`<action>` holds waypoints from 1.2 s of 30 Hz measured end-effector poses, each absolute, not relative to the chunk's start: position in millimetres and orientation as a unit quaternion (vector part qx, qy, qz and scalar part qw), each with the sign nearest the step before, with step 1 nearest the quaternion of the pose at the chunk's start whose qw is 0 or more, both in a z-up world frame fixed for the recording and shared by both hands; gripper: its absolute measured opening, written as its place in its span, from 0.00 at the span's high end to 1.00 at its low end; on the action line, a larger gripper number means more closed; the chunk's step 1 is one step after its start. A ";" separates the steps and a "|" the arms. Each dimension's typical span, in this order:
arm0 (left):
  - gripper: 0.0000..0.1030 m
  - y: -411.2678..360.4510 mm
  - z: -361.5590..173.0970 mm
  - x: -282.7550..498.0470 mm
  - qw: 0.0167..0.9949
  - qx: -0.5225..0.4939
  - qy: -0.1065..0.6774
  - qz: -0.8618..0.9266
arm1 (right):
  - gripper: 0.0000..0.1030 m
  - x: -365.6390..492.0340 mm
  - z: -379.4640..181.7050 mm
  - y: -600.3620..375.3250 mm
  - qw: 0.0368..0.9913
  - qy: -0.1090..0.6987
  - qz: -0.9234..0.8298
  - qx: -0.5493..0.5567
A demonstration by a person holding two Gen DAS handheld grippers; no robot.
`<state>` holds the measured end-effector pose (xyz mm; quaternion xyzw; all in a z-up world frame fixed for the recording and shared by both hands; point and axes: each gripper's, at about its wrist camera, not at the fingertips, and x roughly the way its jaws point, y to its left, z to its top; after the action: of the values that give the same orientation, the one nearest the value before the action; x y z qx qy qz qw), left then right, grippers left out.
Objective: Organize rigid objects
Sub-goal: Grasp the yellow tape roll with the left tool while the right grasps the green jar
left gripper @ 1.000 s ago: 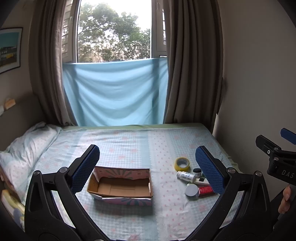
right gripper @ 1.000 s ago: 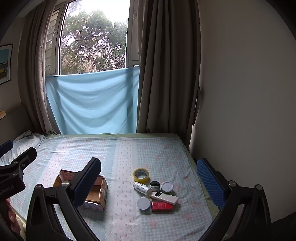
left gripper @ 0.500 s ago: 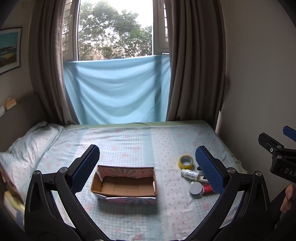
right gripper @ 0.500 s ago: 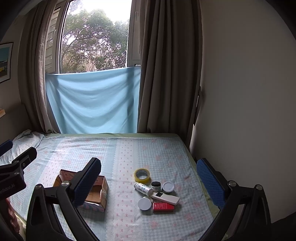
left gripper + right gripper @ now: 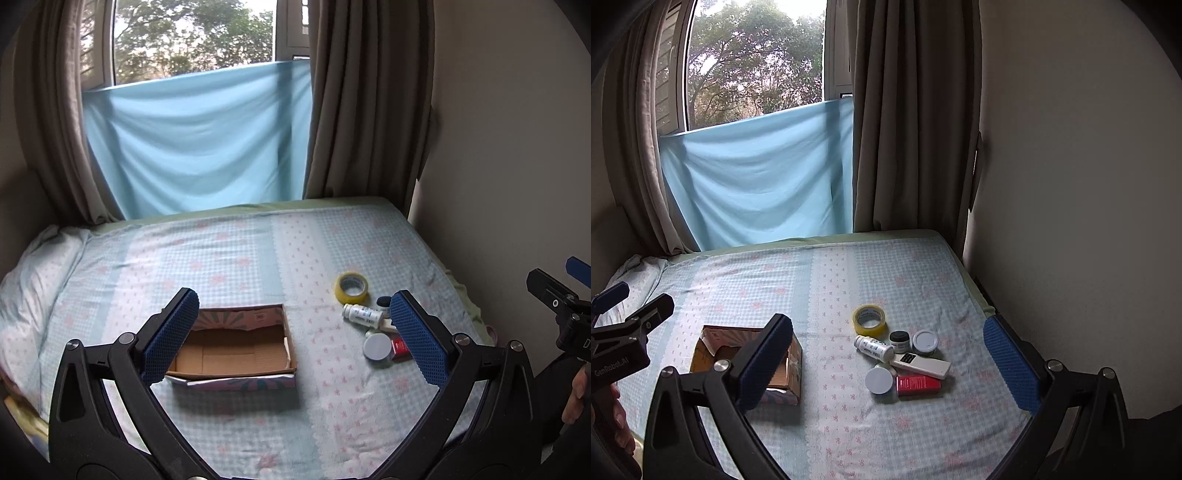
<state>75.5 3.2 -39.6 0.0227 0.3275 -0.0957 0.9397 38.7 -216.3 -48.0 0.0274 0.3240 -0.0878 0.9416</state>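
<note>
Both hand-held grippers hang above the bed (image 5: 916,273) with its pale blue checked sheet. The left hand-held gripper (image 5: 291,332) has its blue pads spread wide and holds nothing; the right hand-held gripper (image 5: 886,365) is spread wide and empty too. An open brown cardboard box (image 5: 236,347) with nothing visible inside lies on the sheet. To the right of the box sits a cluster: a yellow roll of tape (image 5: 870,319), a white plastic bottle (image 5: 873,348) on its side, a small black-lidded jar (image 5: 899,340), a white remote control (image 5: 921,364) and a red can (image 5: 918,384).
</note>
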 end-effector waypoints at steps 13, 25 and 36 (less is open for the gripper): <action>0.00 -100.5 -124.5 205.1 0.889 0.087 0.426 -0.140 | 0.00 132.9 -129.4 -294.4 0.914 0.392 -0.102 0.027; 0.00 -183.6 -298.2 350.5 0.814 0.129 0.541 -0.168 | 0.00 244.9 -281.6 -354.8 0.857 0.504 -0.105 0.025; 0.00 -218.8 -436.4 409.4 0.759 0.172 0.601 -0.181 | 0.00 286.0 -403.9 -366.5 0.817 0.565 -0.103 0.049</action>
<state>409.4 -218.8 -436.4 0.1716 0.6014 -0.1811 0.7590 286.0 -366.5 -403.9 0.0490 0.5652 -0.1035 0.8170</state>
